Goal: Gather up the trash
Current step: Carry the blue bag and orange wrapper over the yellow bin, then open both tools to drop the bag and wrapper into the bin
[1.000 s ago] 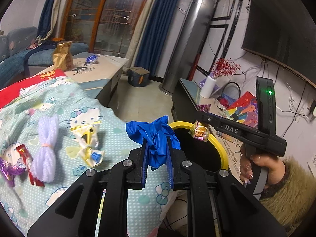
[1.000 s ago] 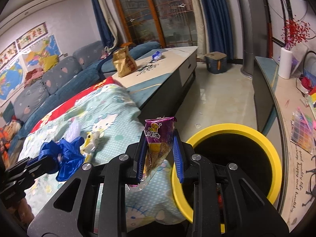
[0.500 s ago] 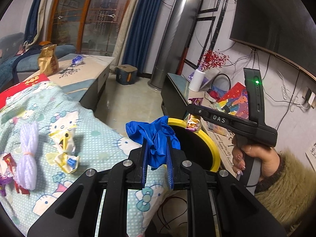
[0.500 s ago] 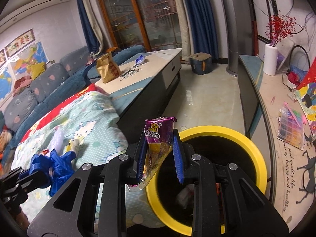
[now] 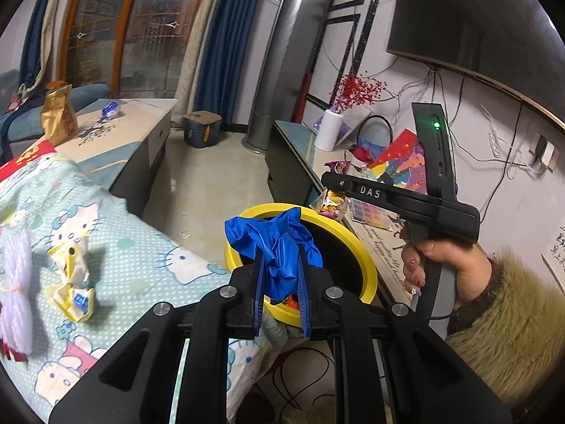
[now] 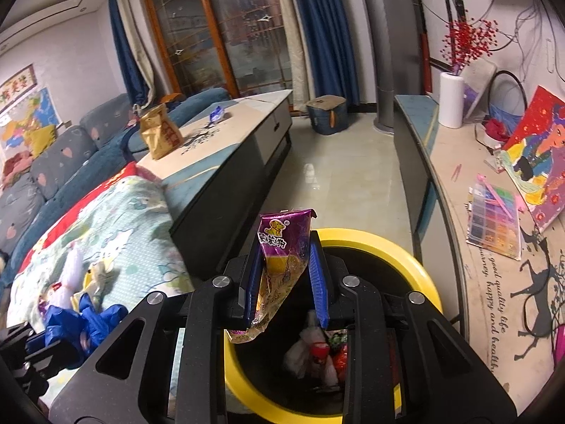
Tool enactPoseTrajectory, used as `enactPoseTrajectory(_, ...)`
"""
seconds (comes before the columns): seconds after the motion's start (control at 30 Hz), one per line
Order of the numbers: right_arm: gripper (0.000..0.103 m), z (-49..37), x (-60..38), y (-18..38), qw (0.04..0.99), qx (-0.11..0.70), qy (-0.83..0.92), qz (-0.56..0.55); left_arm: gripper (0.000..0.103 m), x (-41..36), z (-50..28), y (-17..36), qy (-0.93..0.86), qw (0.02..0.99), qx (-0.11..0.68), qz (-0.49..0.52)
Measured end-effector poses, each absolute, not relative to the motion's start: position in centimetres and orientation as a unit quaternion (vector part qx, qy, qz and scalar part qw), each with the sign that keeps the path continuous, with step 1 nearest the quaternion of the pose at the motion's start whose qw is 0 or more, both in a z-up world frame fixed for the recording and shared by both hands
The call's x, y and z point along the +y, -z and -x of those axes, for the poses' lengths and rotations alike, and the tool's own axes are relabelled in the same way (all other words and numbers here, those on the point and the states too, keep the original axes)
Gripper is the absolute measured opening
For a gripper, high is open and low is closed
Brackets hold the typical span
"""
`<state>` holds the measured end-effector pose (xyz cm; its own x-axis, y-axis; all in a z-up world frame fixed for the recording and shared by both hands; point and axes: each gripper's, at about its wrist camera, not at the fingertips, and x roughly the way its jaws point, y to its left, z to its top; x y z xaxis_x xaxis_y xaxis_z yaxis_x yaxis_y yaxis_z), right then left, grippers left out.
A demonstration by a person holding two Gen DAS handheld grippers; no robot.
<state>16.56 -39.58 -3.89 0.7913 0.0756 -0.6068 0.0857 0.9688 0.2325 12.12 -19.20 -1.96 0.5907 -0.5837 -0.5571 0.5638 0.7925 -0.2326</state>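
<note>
The left gripper (image 5: 281, 265) clamped a crumpled blue glove (image 5: 273, 243) at the yellow bin's (image 5: 356, 236) near rim. The right gripper (image 6: 286, 275) pinched a purple snack wrapper (image 6: 282, 254) above the bin's opening.

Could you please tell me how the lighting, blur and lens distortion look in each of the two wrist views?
Left wrist view: strong fisheye bending with dark corners, ceiling-light glare at top, crumpled blue plastic bag sharp, knotted pale wrapper casting a soft shadow on the patterned blanket. Right wrist view: same bending, dimmer, purple snack wrapper sharp, glare patch on the floor, yellow-rimmed bin interior dark.
</note>
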Motion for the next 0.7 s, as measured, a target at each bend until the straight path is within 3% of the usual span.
enactPoseTrajectory(0.7,0.020,-17.1,-42.9,6.2,0.928,0.343,0.043,-0.136,0.015,-23.7,-14.1,5.0,0.341,0.874,0.346,-0.015)
